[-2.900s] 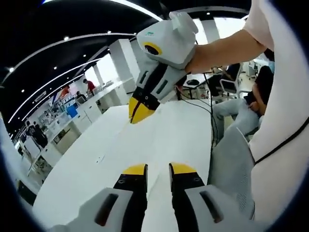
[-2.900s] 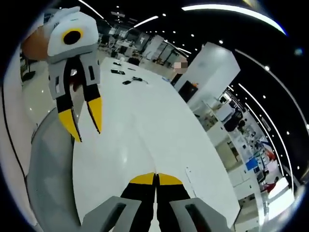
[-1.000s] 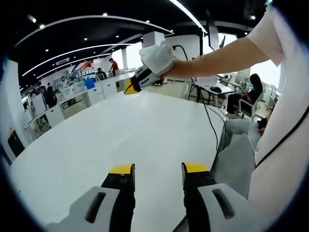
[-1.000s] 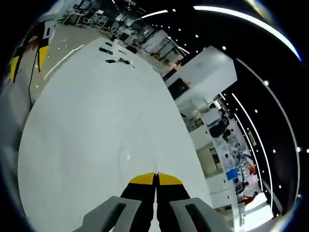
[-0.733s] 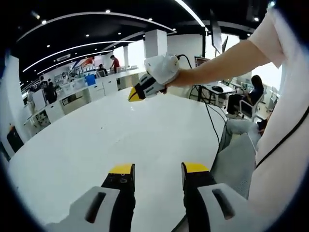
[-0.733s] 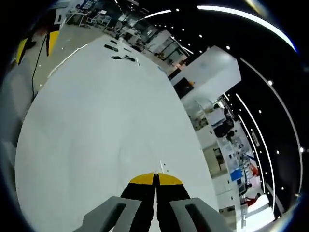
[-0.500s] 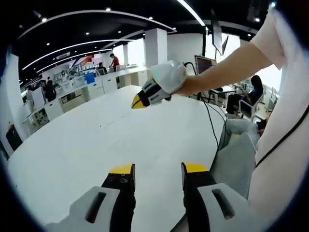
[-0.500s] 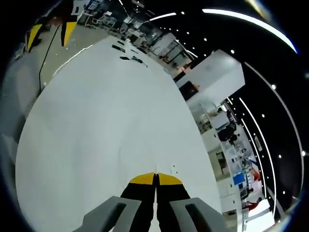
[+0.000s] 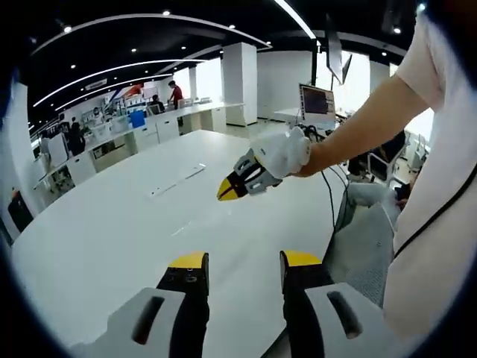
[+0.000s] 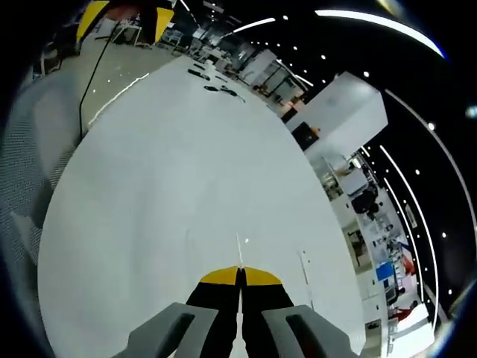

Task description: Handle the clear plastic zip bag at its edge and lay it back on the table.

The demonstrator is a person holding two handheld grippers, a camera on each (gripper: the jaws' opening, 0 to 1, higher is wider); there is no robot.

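Zip bag (image 10: 240,243) (faint glint) on table (image 10: 164,171); just ahead of right gripper (image 10: 240,271)

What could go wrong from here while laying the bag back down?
1. The right gripper is shut, but I cannot make out the clear bag against the white table, so whether its edge is held is unclear; it may slip off unnoticed.
2. A black cable hangs by the table edge near that gripper and could snag.
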